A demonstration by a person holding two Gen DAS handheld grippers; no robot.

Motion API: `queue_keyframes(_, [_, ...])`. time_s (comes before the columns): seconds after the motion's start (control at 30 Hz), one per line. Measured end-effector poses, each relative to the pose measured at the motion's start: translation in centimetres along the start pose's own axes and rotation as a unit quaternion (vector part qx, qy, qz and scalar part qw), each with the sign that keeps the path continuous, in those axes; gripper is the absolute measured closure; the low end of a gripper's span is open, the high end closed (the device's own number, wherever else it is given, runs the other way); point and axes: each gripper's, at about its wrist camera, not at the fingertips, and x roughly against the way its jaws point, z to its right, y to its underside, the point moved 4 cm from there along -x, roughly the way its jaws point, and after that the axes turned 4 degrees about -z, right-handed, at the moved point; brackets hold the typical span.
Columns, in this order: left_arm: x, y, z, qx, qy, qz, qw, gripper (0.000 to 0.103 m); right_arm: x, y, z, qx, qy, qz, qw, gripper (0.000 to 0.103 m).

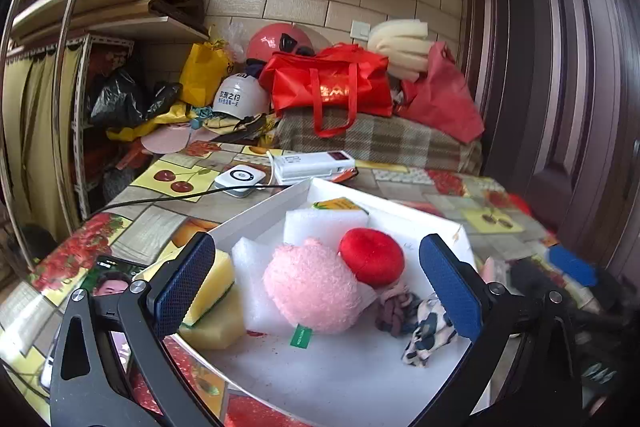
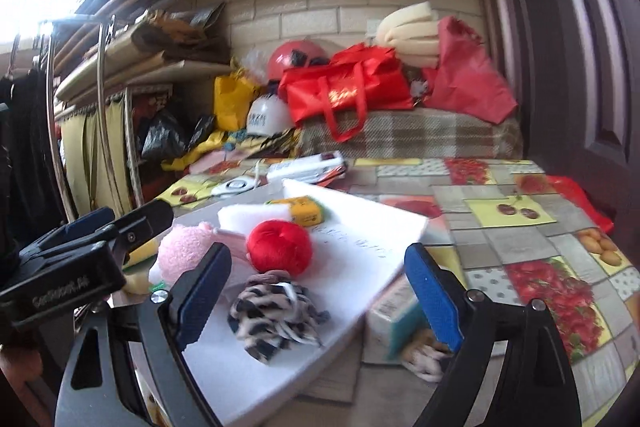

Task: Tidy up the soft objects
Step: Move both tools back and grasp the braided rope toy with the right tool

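While both hand-held grippers (image 1: 318, 281) (image 2: 316, 291) gape empty | white tray (image 1: 320, 383) centre bare | scrunchie (image 2: 276, 319) near edge

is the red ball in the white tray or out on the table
In the tray. The red ball sits on the white tray floor inside its rim, touching the pink plush toy and white foam.

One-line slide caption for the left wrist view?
Open left claw over a white tray holding pink plush, red cushion, foam, sponges, scrunchies.
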Motion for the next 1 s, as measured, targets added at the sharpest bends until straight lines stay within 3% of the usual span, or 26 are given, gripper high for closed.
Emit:
queue_keyframes(0.17, [0.5, 0.3, 2.0, -0.045, 0.010, 0.010, 0.9989, 0.000, 2.3, 0.5, 4.8, -0.061, 0.015, 0.013, 0.998, 0.011])
queue_keyframes(0.3, [1.1, 0.7, 4.2, -0.076, 0.044, 0.010, 0.9961, 0.000, 2.8, 1.5, 11.4, -0.156, 0.048, -0.011, 0.987, 0.011])
queue_keyframes(0.43, [1.3, 1.2, 6.4, -0.107, 0.070, 0.000, 0.9918, 0.000, 3.4, 2.3, 15.0, -0.194, 0.066, -0.031, 0.978, 0.011])
queue_keyframes(0.6, [0.9, 1.5, 7.2, -0.117, 0.066, -0.019, 0.9907, 0.000, 2.0, 3.0, 15.0, -0.181, 0.033, -0.089, 0.979, 0.011])
queue_keyframes(0.77, [0.4, 1.5, 6.8, -0.109, 0.063, -0.028, 0.9916, 0.000, -0.8, 4.0, 12.3, -0.115, -0.032, -0.181, 0.976, 0.011])
queue_keyframes(1.0, [0.2, 1.6, 6.8, -0.107, 0.063, -0.035, 0.9916, 0.000, -2.0, 4.9, 10.4, -0.065, -0.031, -0.228, 0.971, 0.011])
